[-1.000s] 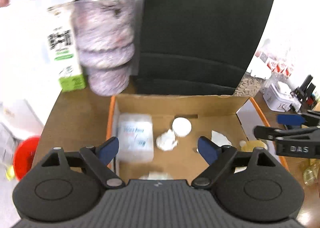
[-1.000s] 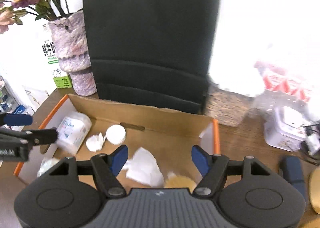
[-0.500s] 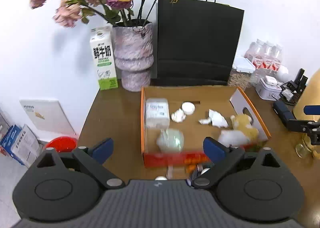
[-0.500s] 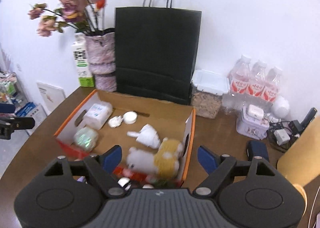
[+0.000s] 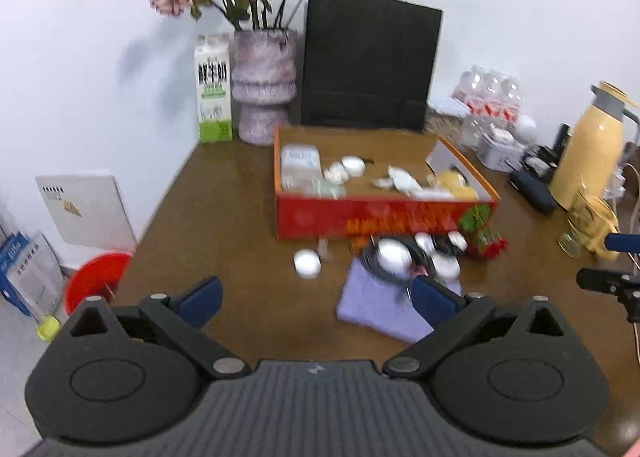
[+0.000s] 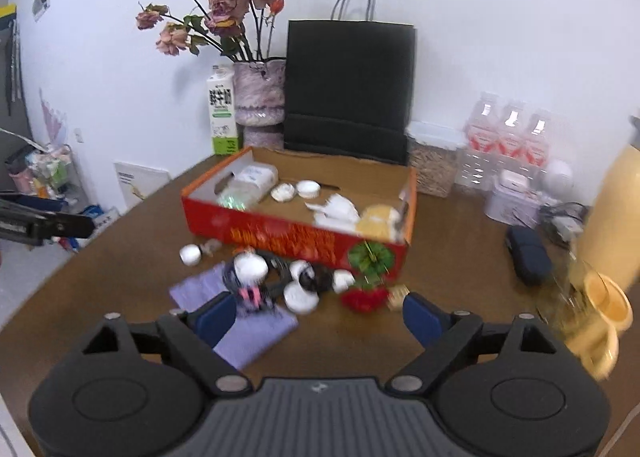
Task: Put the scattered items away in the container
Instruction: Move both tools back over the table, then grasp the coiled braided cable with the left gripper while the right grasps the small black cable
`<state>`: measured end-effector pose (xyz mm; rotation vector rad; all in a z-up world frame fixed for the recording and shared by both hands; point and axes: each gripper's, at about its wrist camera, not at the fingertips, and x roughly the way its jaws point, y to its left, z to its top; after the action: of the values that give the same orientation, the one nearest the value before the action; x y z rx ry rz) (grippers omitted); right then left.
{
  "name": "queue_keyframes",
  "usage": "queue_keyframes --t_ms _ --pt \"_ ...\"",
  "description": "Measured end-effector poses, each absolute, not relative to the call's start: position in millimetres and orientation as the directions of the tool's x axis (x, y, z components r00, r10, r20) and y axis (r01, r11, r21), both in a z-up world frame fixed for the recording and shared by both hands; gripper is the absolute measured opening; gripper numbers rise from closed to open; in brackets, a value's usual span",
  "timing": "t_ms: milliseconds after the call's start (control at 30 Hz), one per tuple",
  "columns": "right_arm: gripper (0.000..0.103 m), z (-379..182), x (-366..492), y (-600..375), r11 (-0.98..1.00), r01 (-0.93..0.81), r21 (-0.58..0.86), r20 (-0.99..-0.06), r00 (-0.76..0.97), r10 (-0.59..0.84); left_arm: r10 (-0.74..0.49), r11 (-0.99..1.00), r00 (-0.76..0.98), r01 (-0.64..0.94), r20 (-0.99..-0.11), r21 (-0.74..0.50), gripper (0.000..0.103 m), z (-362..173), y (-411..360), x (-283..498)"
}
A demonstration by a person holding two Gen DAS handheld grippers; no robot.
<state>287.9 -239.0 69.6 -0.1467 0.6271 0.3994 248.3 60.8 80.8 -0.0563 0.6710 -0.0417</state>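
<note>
Left claw: jaws wide, have just been opening, nothing between the pads. Right claw: jaws wide too, just been opening, nothing gripped.

Scattered pile lies on the desk mid-frame in the left view, just above the left claw's right fingertip; purple cloth sits under the pile, touching that fingertip in the picture. White lid lies apart, left of the pile. In the right view the same pile sits just above the right claw, between its fingers; red flower at its right edge, cloth behind the left fingertip.

Both claws point down at a slant toward the desk. Right claw's tip shows at the right edge of the left view, left claw's at the left edge of the right view.

Box stands just beyond the pile, red front wall facing the cameras. Inside: tissue pack at left, white bits in the middle, yellow plush at right. Frames are blurred; small items not identifiable.
</note>
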Motion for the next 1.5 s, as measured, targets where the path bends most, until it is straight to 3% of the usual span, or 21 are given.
queue_keyframes --t_ms 167,333,500,733,1000,1200,1367,1500 --pt "0.091 32 239 -249 0.942 -0.336 0.027 -0.573 0.766 0.290 -0.039 0.998 0.821 -0.001 -0.570 -0.069 0.103 50 58 202" --pt "0.091 -2 188 -248 0.944 -0.312 0.105 -0.527 0.788 0.319 -0.106 0.989 0.848 0.035 -0.519 -0.144 0.103 13 50 164" --pt "0.092 -24 149 -239 0.962 -0.274 -0.004 -0.436 0.866 0.245 0.017 1.000 0.845 -0.004 -0.534 0.026 0.103 -28 29 157" --pt "0.092 -47 140 -243 0.956 -0.285 0.063 -0.468 0.838 0.281 -0.025 0.999 0.867 0.036 -0.497 0.014 0.103 -37 20 140" --pt "0.092 -57 145 -248 0.960 -0.264 0.093 -0.483 0.831 0.276 -0.067 0.998 0.849 0.066 -0.525 -0.020 0.103 -38 17 143" --pt "0.092 -52 159 -249 0.955 -0.275 0.113 -0.507 0.811 0.293 -0.134 0.991 0.829 0.129 -0.543 -0.047 0.103 -20 1 183" --pt "0.092 -43 179 -251 0.951 -0.281 0.133 -0.504 0.807 0.308 -0.199 0.974 0.840 0.224 -0.505 -0.011 0.103 -4 -20 257" --pt "0.092 -38 192 -255 0.955 -0.267 0.129 -0.494 0.818 0.295 -0.218 0.970 0.804 0.240 -0.554 -0.034 0.103 -13 -27 323"
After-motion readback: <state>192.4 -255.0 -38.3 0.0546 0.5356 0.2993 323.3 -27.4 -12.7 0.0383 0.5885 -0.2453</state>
